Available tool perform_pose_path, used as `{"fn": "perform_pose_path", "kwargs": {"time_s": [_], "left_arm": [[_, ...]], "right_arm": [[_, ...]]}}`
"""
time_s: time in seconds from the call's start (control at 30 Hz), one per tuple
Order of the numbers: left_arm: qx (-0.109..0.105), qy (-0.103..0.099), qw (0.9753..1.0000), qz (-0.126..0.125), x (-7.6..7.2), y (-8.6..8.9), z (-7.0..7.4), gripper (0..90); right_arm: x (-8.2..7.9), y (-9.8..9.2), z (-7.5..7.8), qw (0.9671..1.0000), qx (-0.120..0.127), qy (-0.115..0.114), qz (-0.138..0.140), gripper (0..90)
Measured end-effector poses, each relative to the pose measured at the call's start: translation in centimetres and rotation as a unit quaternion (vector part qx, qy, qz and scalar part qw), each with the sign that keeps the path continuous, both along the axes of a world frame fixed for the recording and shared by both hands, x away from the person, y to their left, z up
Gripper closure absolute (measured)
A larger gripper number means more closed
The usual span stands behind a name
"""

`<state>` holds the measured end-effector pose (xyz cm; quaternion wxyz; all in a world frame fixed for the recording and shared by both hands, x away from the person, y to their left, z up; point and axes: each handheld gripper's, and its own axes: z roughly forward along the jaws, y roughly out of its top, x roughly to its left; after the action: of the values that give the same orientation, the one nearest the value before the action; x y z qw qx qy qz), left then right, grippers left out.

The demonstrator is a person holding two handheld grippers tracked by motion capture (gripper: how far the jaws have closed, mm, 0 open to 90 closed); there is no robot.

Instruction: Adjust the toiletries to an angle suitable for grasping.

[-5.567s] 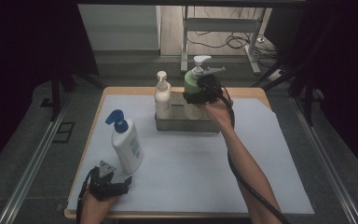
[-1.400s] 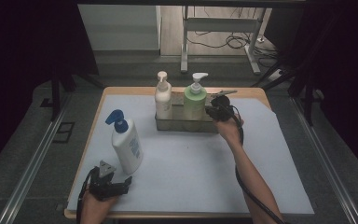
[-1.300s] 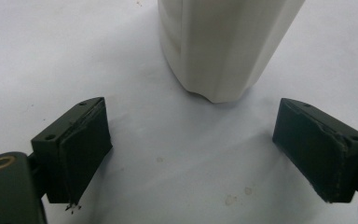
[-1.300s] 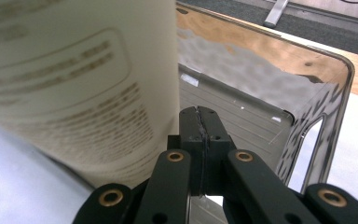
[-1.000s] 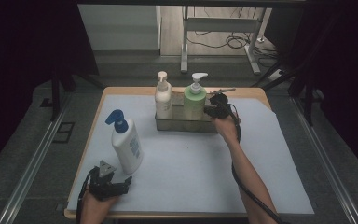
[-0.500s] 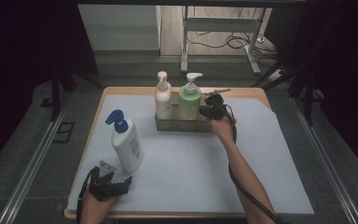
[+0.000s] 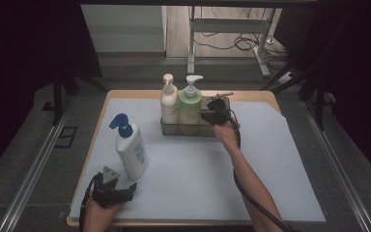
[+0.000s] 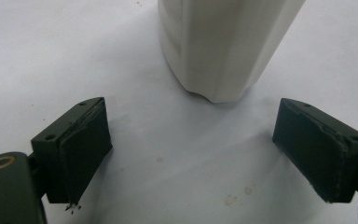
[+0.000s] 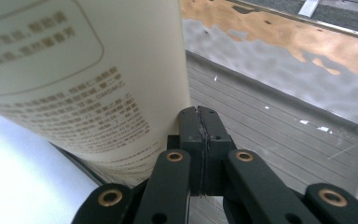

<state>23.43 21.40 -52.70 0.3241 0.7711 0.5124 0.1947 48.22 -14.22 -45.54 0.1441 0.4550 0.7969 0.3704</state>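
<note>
Green pump bottle [image 7: 190,107]: stood upright in the metal tray [image 7: 183,128] at the far middle of the table [image 7: 265,96], just beside a cream pump bottle [image 7: 168,102] on its left, the two close enough that contact could not be ruled out. Right gripper [image 7: 216,110]: held at the green bottle's right flank, over the tray's empty right end; in the right gripper view its jaws were pressed fully together with nothing between them, their tips touching or all but touching the bottle's printed wall [image 9: 88,74], with the ribbed tray floor [image 9: 270,126] beyond. Step in hand, as judged: nudging the seated bottle sideways along the tray with closed jaws, rather than grasping it. Blue-capped white bottle [image 7: 131,150]: stood on the white sheet [image 7: 198,174], near left, outside the tray. Left gripper [image 7: 110,192]: rested low at the near edge, jaws spread wide and empty, that bottle's base [image 8: 223,51] ahead of them and apart. Next move, as judged: withdraw the right gripper without tipping the green bottle, then bring the left jaws forward around the white bottle and close squarely.
</note>
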Motion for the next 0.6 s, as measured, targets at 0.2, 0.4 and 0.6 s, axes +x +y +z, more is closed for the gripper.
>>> {"fn": "perform_pose_path", "kwargs": {"time_s": [0.2, 0.4, 0.6], "left_arm": [[-0.001, 0.001, 1.0000, 0.001, 0.01, -0.01, 0.00, 10.7], [0.000, 0.001, 1.0000, 0.000, 0.03, 0.00, 0.01, 10.6], [0.000, 0.001, 1.0000, 0.000, 0.03, 0.00, 0.01, 10.6]], "right_arm": [[-0.13, 0.55, 0.04, 1.0000, -0.003, 0.001, 0.002, 89.7], [-0.21, 0.67, 0.06, 1.0000, -0.002, 0.001, -0.004, 89.8], [-0.36, 0.88, 0.09, 0.9999, -0.008, -0.003, -0.009, 89.9]]}}
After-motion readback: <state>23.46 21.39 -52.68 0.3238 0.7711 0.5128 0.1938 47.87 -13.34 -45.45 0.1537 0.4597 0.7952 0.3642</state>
